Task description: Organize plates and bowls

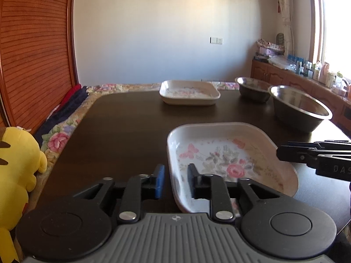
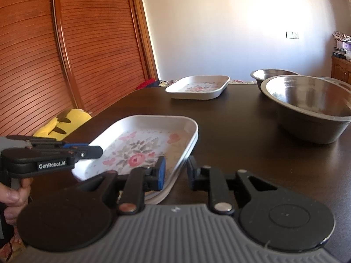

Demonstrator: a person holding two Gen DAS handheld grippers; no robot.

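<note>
Two low, close views, shared table point(image 1: 131, 118)

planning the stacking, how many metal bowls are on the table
2: a big metal bowl on the right side, and a smaller metal bowl just behind it near the far edge. None seem hidden.

We log a near floral plate point(image 1: 228, 162), its rim between our left gripper's point(image 1: 175, 180) parted fingers; far floral plate point(image 1: 189, 92) at twelve o'clock; two steel bowls point(image 1: 299, 108) at two o'clock; right gripper point(image 1: 285, 153) at three.
</note>
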